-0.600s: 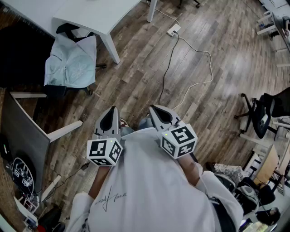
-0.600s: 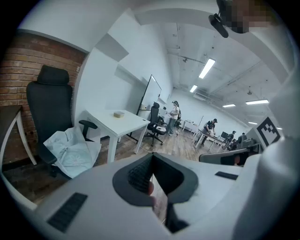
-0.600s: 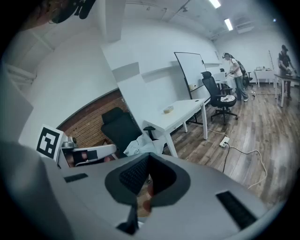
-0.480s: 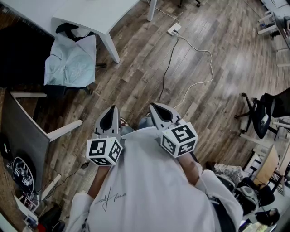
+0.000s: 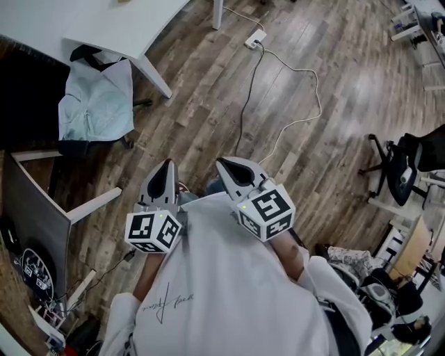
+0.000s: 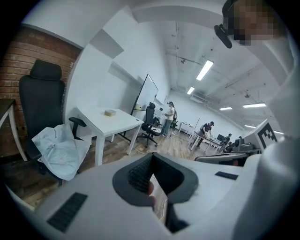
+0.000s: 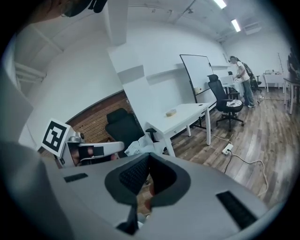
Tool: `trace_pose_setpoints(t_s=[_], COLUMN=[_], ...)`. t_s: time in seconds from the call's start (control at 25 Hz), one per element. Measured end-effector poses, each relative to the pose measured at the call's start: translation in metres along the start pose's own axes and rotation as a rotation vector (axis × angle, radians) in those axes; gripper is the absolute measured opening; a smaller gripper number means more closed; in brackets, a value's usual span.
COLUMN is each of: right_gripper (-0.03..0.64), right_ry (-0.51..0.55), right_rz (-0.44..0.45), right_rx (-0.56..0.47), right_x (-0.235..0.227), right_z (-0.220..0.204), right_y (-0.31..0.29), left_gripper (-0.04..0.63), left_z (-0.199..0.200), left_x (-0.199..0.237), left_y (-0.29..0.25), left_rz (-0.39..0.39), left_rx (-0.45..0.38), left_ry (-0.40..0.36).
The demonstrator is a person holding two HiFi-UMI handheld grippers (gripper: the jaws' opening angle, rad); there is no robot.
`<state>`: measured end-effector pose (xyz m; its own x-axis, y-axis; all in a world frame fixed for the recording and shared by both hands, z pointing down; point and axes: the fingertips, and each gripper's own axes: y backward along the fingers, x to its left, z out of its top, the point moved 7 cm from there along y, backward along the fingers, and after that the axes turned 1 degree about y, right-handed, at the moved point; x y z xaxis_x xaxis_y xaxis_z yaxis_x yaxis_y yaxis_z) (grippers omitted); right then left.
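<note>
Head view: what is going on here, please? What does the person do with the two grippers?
A person in a white shirt holds the left gripper and the right gripper near the chest, above a wooden floor. Both have jaws together, nothing between them, touching nothing. Ahead stand a white desk and a chair draped with pale cloth; a white cable lies on the floor.

You are holding the left gripper (image 5: 166, 165) and the right gripper (image 5: 224, 165) side by side just in front of your chest, both pointing to the far side. The right one is angling slightly toward the left. Each gripper's jaws are meeting at the tips with nothing between them (image 6: 151, 157) (image 7: 149, 157). The marker cube (image 5: 151, 231) on the left gripper is sitting nearer to you than the right gripper's cube (image 5: 265, 211).
</note>
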<state>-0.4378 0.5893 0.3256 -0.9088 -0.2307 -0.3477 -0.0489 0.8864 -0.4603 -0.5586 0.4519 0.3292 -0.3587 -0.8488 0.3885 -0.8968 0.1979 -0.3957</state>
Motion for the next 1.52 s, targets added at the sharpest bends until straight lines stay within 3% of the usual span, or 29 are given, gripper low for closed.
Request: trace_pose_setpoints(t_s=[0.48, 1.0, 1.32, 1.52], right_gripper=[0.008, 0.008, 0.008, 0.008], right_ry=[-0.045, -0.074, -0.058, -0.034], right_rz=[0.000, -0.026, -0.028, -0.008], right_rx=[0.002, -0.011, 0.011, 0.036], right_x=[-0.062, -0.102, -0.137, -0.155], right_z=[-0.007, 0.014, 0.052, 0.084], right_y=[0.033, 0.019, -0.018, -0.056], left_gripper=[0.003, 0.003, 0.003, 0.003], left_z=[-0.012, 0.009, 0.037, 0.071], left_x=[-0.061, -0.076, -0.055, -0.028], left_y=[-0.037, -0.100, -0.157, -0.192], left_rz=[-0.071, -0.132, -0.070, -0.026], left_rx=[0.044, 0.070, 0.083, 0.049], left_ry=[-0.006, -0.044, -0.042, -0.028])
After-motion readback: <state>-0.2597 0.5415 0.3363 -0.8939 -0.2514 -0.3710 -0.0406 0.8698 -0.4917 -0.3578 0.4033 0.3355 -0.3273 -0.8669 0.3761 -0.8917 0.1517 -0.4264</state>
